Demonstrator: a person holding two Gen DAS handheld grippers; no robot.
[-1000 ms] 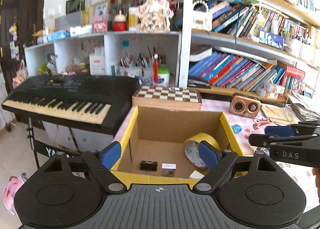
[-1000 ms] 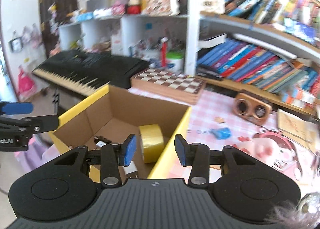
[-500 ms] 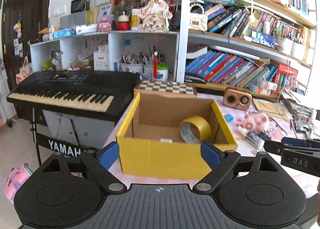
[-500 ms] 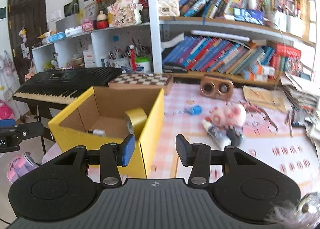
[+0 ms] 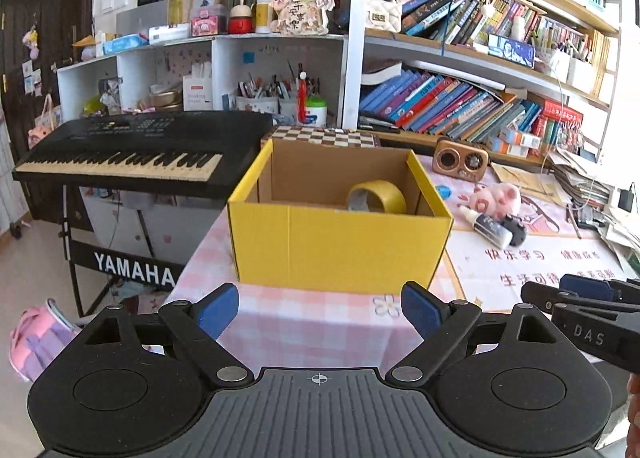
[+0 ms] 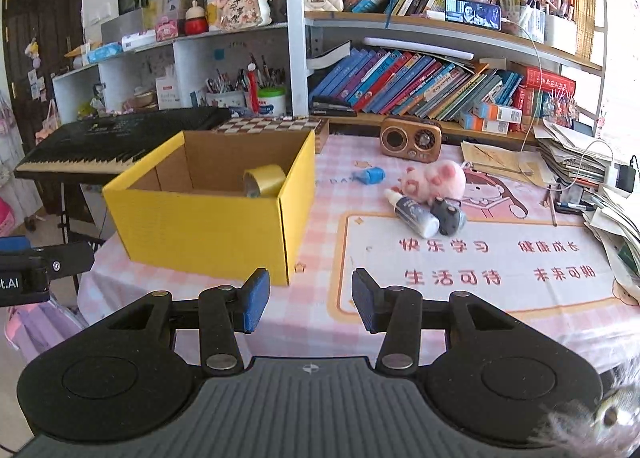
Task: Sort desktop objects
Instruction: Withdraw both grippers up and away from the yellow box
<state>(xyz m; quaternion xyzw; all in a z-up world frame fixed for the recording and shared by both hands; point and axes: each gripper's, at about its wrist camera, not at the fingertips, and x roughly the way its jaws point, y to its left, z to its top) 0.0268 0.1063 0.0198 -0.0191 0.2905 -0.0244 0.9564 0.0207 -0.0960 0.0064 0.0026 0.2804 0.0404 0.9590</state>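
Since both grippers sit back from the yellow box (image 6: 208, 218) with nothing between their fingers, the next pick looks like the loose cluster on the pink tablecloth (image 6: 328, 194). Right gripper (image 6: 308, 300): jaws narrow, empty. Left gripper (image 5: 320, 308): jaws wide, empty, aimed square at the box front at frame centre.

Box already holds a yellow tape roll (image 6: 264, 180), leaning against the inner right wall.

Remaining items sit right of centre in the right wrist view: white tube (image 6: 412, 210), dark round item (image 6: 448, 214) touching it, pink plush pig (image 6: 436, 178) just behind, blue item (image 6: 372, 176) off to their left. Tube's long axis runs diagonal, cap end upper left, base lower right.

Key relation: cluster lies ahead and right of the right fingers, well apart. My read: right hand is nearer, and would need to roll to span the tube's short side.
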